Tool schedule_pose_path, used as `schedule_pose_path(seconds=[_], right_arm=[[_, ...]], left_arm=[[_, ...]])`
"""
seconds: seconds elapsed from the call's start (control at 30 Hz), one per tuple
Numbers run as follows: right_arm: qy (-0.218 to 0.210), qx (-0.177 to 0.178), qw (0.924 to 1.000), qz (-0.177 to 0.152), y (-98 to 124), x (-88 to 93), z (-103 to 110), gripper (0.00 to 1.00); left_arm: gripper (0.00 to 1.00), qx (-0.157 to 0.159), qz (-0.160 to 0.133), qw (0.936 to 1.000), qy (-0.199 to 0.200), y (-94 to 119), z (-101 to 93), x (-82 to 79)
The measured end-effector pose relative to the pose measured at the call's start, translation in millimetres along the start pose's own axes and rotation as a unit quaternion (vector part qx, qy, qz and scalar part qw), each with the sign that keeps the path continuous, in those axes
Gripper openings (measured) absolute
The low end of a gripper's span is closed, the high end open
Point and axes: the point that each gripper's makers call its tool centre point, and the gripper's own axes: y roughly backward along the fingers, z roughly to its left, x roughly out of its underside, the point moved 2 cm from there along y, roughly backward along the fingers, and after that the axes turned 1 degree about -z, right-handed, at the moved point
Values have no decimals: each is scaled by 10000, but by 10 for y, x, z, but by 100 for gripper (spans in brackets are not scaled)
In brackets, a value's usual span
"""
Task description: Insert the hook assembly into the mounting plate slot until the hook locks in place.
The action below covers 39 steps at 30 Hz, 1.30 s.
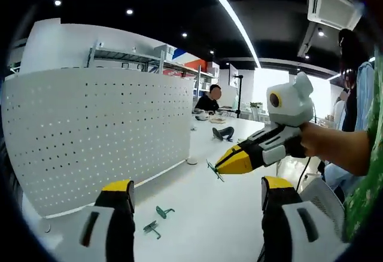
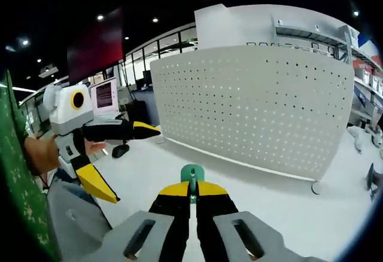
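A white perforated mounting plate (image 1: pixel 96 136) stands upright on the white table (image 1: pixel 209 220); in the right gripper view the same pegboard (image 2: pixel 251 106) rises ahead. My right gripper (image 2: pixel 192 185) is shut on a green hook (image 2: pixel 191 175), whose round head sticks up between the yellow tips. In the left gripper view the right gripper (image 1: pixel 222 167) comes in from the right, held by a hand, with the thin green hook (image 1: pixel 214 171) at its tip. My left gripper (image 1: pixel 197 185) is open above the table, nothing between its jaws. Two more green hooks (image 1: pixel 158 220) lie on the table below it.
A person (image 1: pixel 209 100) sits at the far end of the table beside shelving. A dark object (image 1: pixel 223 133) lies on the table further back. The pegboard's foot (image 2: pixel 316 186) rests on the table at right. The left gripper (image 2: pixel 114 131) enters the right gripper view from the left.
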Motion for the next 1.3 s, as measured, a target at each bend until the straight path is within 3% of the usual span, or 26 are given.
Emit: schedule_pose_path(seconds=[0.03, 0.1, 0.23, 0.4, 0.63, 0.93, 1.07, 1.3], right_arm=[[28, 27, 10000, -69, 12, -23, -12, 0], [15, 13, 10000, -75, 19, -24, -19, 1], [13, 75, 9998, -185, 24, -49, -60, 1], [-9, 117, 9996, -273, 4, -72, -90, 1], [56, 222, 9986, -481, -46, -222, -157, 1], [199, 482, 9924, -1112, -232, -685, -189, 1], [407, 843, 9854, -1419, -365, -888, -229, 1], [326, 1183, 9776, -1709, -473, -1053, -357, 1]], left_arm=[[92, 247, -86, 9996, 42, 29, -56, -40], [92, 451, -94, 9989, 87, 103, -80, -68], [95, 676, -135, 9976, 87, 259, -72, -107], [95, 584, -146, 9982, -59, 417, 44, -91], [96, 366, -147, 9992, 61, 557, 254, 20], [95, 173, -274, 9993, 163, 641, 417, 24], [93, 107, -312, 9993, 160, 637, 459, 5], [91, 131, -239, 9996, 116, 633, 429, 24]])
